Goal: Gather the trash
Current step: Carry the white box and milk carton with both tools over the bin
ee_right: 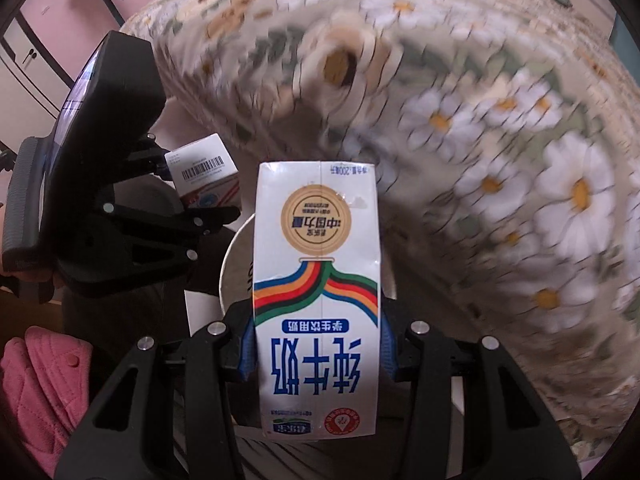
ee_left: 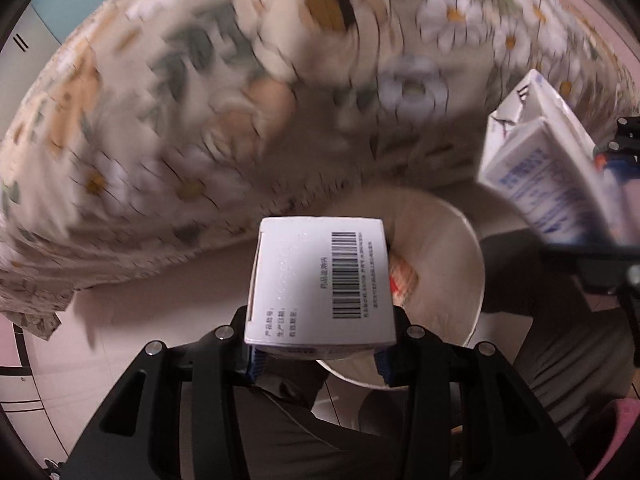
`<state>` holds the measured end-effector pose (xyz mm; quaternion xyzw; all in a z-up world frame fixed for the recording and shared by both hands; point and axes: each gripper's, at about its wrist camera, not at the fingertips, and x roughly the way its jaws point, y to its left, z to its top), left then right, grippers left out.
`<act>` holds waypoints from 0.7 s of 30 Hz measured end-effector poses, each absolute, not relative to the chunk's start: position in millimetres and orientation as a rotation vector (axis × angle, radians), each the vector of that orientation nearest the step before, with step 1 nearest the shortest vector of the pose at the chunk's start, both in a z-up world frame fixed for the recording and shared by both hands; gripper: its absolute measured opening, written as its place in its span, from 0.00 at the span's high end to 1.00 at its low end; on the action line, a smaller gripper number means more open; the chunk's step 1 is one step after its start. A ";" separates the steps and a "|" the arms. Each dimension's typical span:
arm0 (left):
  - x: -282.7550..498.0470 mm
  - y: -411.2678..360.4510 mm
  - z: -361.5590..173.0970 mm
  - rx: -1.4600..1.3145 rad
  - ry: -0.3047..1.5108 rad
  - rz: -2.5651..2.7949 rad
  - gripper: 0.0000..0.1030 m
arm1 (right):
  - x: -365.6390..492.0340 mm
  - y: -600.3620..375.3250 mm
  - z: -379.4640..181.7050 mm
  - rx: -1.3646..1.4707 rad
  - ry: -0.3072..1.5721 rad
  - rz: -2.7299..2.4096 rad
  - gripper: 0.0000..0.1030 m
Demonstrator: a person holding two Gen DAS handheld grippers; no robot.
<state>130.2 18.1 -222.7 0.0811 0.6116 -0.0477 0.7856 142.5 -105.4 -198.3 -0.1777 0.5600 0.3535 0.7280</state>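
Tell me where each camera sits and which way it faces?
Left wrist: on the left gripper, facing down at its barcode box over the bin; dark trousers show.
Right wrist: on the right gripper, facing down at its milk carton; a pink sleeve shows.
Shared: both boxes, bin, flowered bedspread.

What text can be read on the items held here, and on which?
Milk carton, printed upside down: "纯牛奶"
Same carton, blue band: "学生饮用奶"
Same carton, gold seal: "中国力量"
Same carton, far edge: "200"; the rest is blurred.
White box: a barcode; its small print is too small to read.
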 end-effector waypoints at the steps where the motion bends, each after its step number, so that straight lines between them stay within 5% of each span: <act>1: 129.5 16.8 -229.9 0.175 1.333 -0.107 0.57 | 142.0 -103.7 -207.4 -0.389 1.252 0.780 0.54; 21: 144.0 13.8 -320.5 0.118 1.502 -0.110 0.57 | 163.9 -91.9 -309.8 -0.268 1.475 0.737 0.54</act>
